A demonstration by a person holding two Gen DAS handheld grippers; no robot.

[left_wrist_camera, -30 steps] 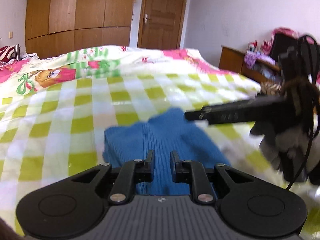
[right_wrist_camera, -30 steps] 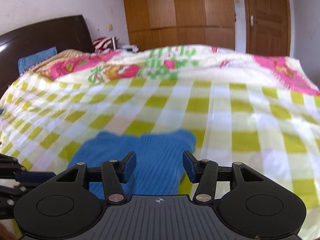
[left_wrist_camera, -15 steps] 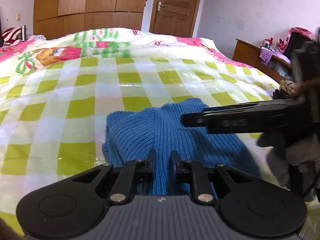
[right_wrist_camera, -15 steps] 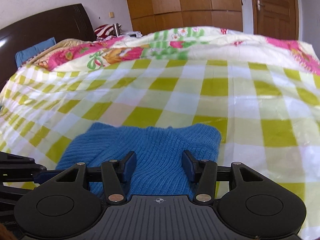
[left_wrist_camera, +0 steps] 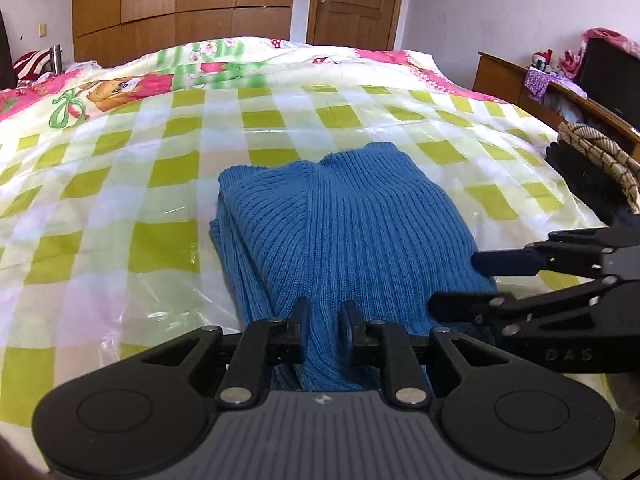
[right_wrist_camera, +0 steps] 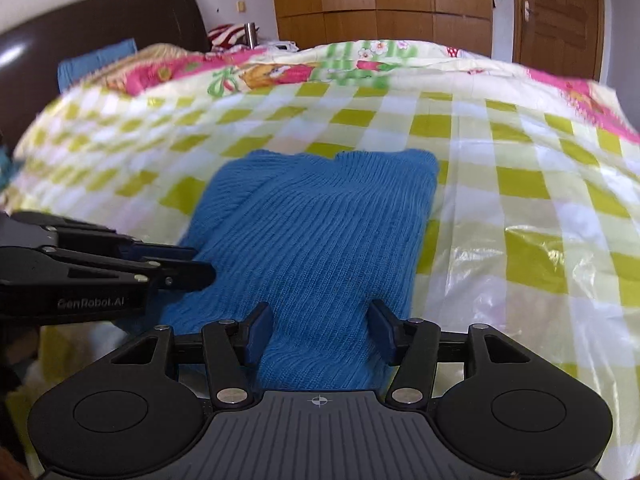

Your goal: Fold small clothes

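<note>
A blue ribbed knit garment lies folded on the green-checked bed cover, with a fold ridge running down its middle. My left gripper is at the garment's near end, its jaws narrow with a ridge of the knit pinched between them. The right wrist view shows that left gripper at the left edge of the garment. My right gripper hovers over the near right part; its jaws are opening wide, knit shows between them and the pads stay off it. From the left wrist view the right gripper is at the garment's right edge.
A clear plastic sheet covers the checked cover. A dark headboard and a blue pillow are at the far left. A wooden dresser with clutter and a striped cloth stand off the bed's right side. Wardrobe and door are behind.
Both grippers have sunk closer to the garment. The right gripper has drawn back from over the garment's middle to its right edge and spread its jaws a little wider.
</note>
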